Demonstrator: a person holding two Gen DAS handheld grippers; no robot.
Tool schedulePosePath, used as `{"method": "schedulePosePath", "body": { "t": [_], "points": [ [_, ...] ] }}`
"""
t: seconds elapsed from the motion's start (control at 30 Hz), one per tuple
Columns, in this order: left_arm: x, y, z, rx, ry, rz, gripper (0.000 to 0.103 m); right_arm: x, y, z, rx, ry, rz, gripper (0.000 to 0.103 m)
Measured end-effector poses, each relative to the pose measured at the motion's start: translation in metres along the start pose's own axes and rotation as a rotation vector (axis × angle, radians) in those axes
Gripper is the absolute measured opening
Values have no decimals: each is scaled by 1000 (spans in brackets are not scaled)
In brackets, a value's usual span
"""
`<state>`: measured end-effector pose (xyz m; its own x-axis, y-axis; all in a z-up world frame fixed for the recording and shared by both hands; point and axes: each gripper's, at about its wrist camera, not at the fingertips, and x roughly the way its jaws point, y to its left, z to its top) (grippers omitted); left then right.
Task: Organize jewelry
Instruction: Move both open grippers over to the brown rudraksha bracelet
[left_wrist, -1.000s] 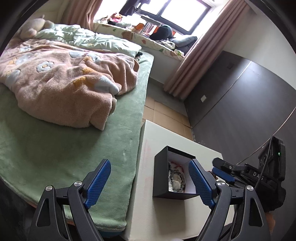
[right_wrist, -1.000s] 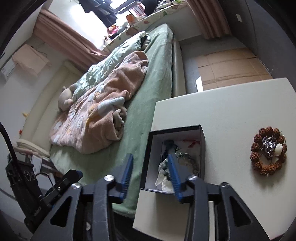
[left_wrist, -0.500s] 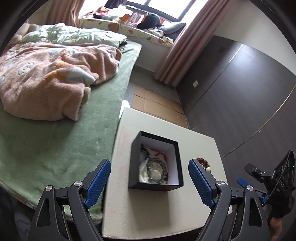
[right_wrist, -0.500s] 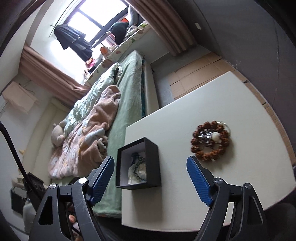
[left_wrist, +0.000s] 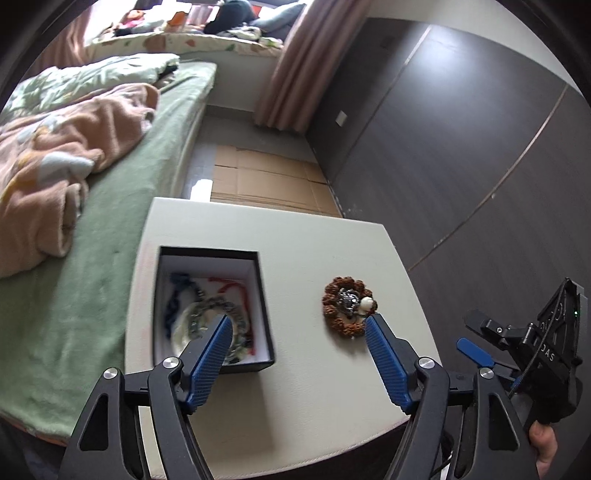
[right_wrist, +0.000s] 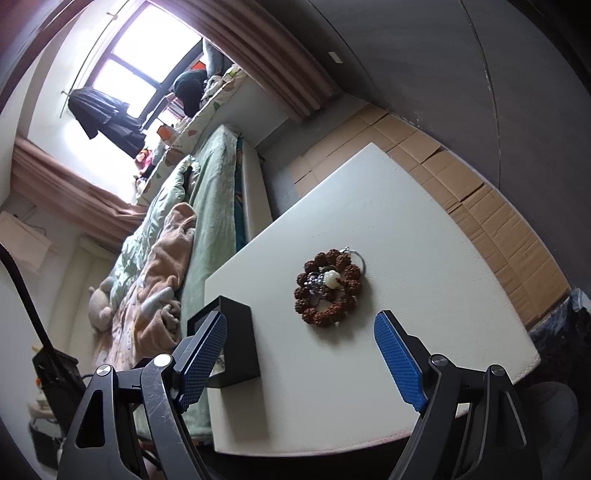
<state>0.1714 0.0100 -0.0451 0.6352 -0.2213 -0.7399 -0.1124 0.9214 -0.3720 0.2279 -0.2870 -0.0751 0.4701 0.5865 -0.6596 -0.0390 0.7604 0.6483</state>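
— Where's the jewelry?
— A brown bead bracelet (right_wrist: 328, 288) lies bare on the white table (right_wrist: 424, 236), beside the black box (left_wrist: 216, 310) holding other pieces.
— And the tools?
— Left gripper (left_wrist: 297, 341) and right gripper (right_wrist: 300, 341) both hover spread wide, empty. The bed (left_wrist: 92, 221) crowds the box's side.

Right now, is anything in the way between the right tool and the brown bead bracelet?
No. The right tool is open, and only bare white table lies between it and the brown bead bracelet. The black box sits off to the side.
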Motion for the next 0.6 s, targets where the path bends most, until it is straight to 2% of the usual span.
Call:
{"method": "schedulePosePath", "body": {
  "t": [0.17,0.33,0.53,0.6],
  "points": [
    [26,-24,11,59,54,-2,67,-12,-19,3,36,-33,-49,83],
    [58,-39,15,70,128,5,59,-17,-36,7,74,-37,-83,83],
    [99,-52,16,89,224,35,36,-17,-51,10,83,-64,-158,83],
    [113,-54,15,85,248,44,34,-14,-57,9,96,-53,-168,83]
  ]
}}
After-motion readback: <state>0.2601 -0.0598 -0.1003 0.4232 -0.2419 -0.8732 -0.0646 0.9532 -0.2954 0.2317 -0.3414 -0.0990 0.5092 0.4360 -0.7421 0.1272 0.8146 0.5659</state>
